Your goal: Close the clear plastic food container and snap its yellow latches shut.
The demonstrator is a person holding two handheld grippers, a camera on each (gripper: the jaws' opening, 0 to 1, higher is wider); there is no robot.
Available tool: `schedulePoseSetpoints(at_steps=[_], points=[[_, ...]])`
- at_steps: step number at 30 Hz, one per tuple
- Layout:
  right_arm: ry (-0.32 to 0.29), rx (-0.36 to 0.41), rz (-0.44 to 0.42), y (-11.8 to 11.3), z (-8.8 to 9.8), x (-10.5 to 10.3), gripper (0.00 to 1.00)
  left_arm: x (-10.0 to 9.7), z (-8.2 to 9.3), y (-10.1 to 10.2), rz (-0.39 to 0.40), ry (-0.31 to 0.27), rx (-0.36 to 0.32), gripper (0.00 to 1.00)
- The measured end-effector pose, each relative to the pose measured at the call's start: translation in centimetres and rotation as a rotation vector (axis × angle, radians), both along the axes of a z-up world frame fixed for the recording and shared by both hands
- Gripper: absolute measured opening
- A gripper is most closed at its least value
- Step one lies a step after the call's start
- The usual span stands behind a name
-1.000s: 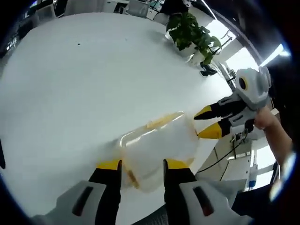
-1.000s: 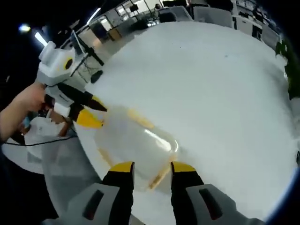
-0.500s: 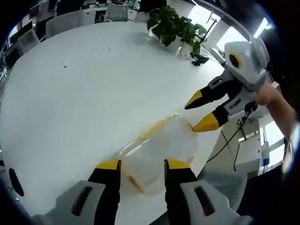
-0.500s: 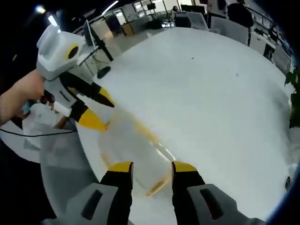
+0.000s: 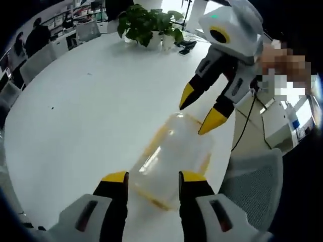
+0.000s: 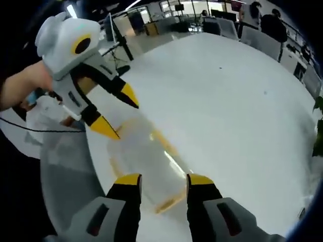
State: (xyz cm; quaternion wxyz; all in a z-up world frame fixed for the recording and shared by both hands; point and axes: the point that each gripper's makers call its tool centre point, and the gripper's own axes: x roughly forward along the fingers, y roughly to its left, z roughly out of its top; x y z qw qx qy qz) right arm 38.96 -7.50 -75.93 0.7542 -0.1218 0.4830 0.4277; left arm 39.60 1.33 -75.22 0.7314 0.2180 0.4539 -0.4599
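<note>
Clear plastic container with yellow latches lies on white counter near edge. Left claw spread, jaws flanking container's near end. Right claw parted, tips at far end. Potted plant at far side.

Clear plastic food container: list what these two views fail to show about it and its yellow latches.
- Near end of the container, left gripper view: hidden behind the left claw.
- Its near end, right gripper view: hidden behind the right claw.
- Yellow latches: seen as blurred strips through the plastic; snapped or loose cannot be told.
- Lid seating: clear plastic and glare hide the seam in both views.
- Contact of either claw with the container: cannot tell.
</note>
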Motion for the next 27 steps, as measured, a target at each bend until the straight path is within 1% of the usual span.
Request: schedulePoseSetpoints(at_steps=[1,4,6,9,14,19,21,27], points=[[-0.014,-0.004,0.017,0.0,0.1,0.1,0.34,-0.1,0.1,-0.2,-0.023,-0.009,-0.007,0.39],[-0.025,-0.011,0.048,0.1,0.2,0.1,0.34,0.0,0.0,-0.1,-0.038,-0.015,0.0,0.38],[-0.045,-0.014,0.08,0.3,0.4,0.1,0.34,0.0,0.0,-0.2,-0.048,-0.018,-0.002,0.38],[-0.054,-0.014,0.114,0.6,0.6,0.1,0.35,0.1,0.1,-0.2,-0.06,-0.025,0.007,0.38],[-0.059,-0.004,0.145,1.0,0.6,0.0,0.37,-0.3,0.1,-0.5,-0.096,-0.033,0.009,0.38],[-0.081,-0.021,0.217,1.5,0.3,-0.6,0.37,-0.7,0.0,-0.7,-0.114,-0.034,0.012,0.37],[-0.081,-0.029,0.223,1.6,0.1,-0.6,0.37,-0.8,-0.1,-0.7,-0.139,-0.046,0.026,0.37],[-0.081,-0.025,0.236,1.9,0.1,-0.7,0.37,-1.0,-0.3,-0.7,-0.166,-0.047,0.041,0.36]])
